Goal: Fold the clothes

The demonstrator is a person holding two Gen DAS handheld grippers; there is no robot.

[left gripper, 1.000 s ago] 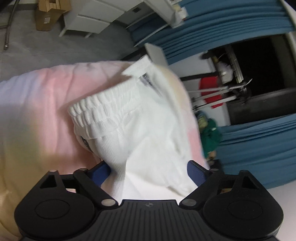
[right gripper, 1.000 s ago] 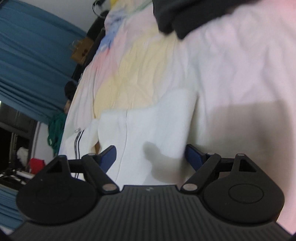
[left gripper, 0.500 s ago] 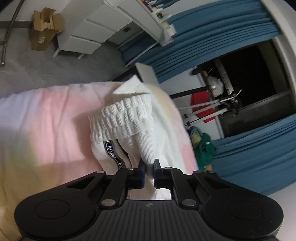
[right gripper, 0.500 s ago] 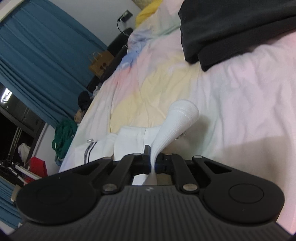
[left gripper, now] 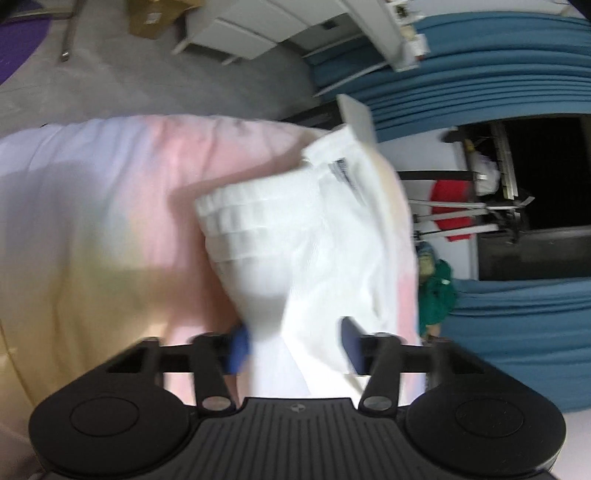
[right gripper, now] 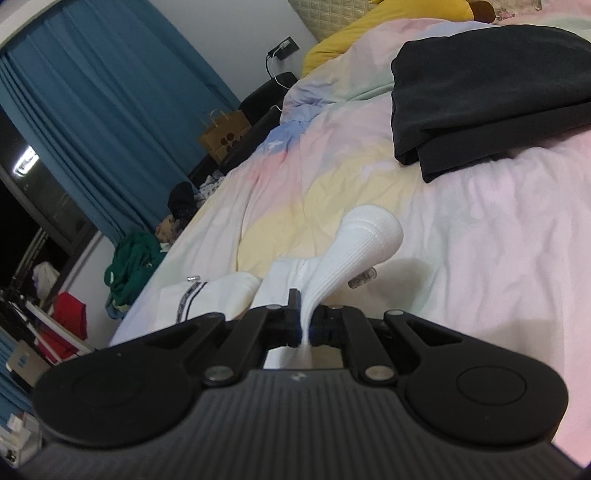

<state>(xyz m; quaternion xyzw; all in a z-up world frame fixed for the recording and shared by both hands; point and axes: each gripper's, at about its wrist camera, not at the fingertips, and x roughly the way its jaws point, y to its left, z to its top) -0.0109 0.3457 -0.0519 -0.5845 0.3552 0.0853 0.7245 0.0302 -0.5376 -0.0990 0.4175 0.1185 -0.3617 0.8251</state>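
Observation:
A white ribbed garment [left gripper: 306, 240] with an elastic waistband lies bunched on the pastel bed cover [left gripper: 110, 206]. My left gripper [left gripper: 295, 345] hovers low over it. Its jaws are opening, with white cloth lying loosely between the blue pads [left gripper: 351, 343]. In the right wrist view my right gripper [right gripper: 304, 325] is shut on a pinched fold of the same white garment [right gripper: 354, 254], which rises from the jaws as a ribbed tube above the bed cover [right gripper: 480, 258]. The rest of the garment, with a striped band, lies to the left.
A folded black garment [right gripper: 480, 92] rests further up the bed, beside a yellow pillow [right gripper: 369, 37]. Beyond the bed edge are blue curtains [left gripper: 498, 74], a white drawer unit [left gripper: 251, 29], a cardboard box [left gripper: 155, 18], green clothing [right gripper: 129, 258] and a paper bag [right gripper: 221, 134].
Both grippers closed on the white garment. The left one has since parted its jaws again. The right one stays closed and has lifted its fold higher off the bed.

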